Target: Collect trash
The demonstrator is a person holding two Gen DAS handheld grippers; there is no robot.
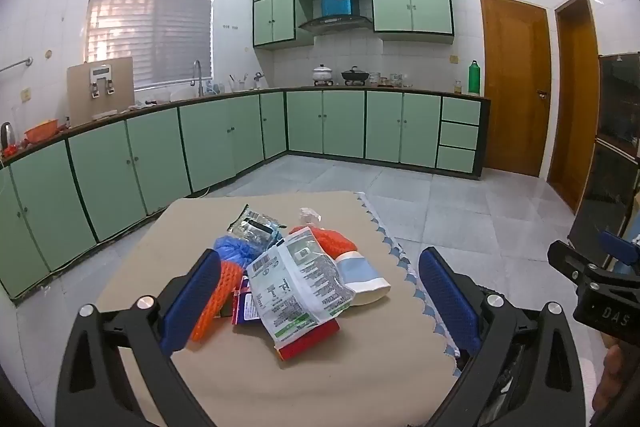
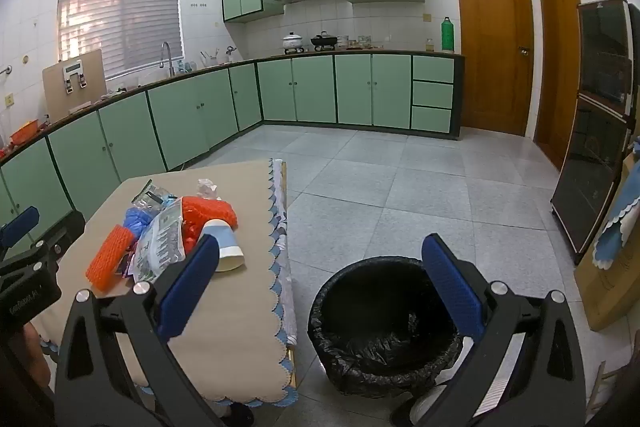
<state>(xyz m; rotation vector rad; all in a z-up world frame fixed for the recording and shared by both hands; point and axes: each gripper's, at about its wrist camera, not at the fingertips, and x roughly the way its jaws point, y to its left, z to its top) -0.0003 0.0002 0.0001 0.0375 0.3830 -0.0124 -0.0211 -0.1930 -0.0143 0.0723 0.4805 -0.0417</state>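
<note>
While both grippers hang above the scene with nothing in them, the trash sits untouched in one heap near the middle of the table (image 1: 360, 379), which wears a beige cloth with a blue scalloped edge. The left gripper (image 1: 320, 301) has its jaws spread wide and aims straight at the heap, probably so that it can take the first piece. The right gripper (image 2: 320, 291) is just as wide and empty; it looks down over the bin (image 2: 384, 311), which stands on the floor just beside the table's edge at about three o'clock from the heap, likely set there so that each piece has a short way to travel.

On top of the heap lies a crumpled white wrapper (image 1: 298, 283) printed with green and a barcode. At nine o'clock from it is an orange mesh sleeve (image 1: 218, 297), with a blue bag (image 1: 236, 249) behind at eleven. A silver foil packet (image 1: 256, 225) lies at twelve, and a paper cup (image 1: 362, 279) on its side at three. A red packet (image 1: 308, 341) pokes out at six. The bin is lined with a black bag and seems empty, so collecting has not yet begun.
</note>
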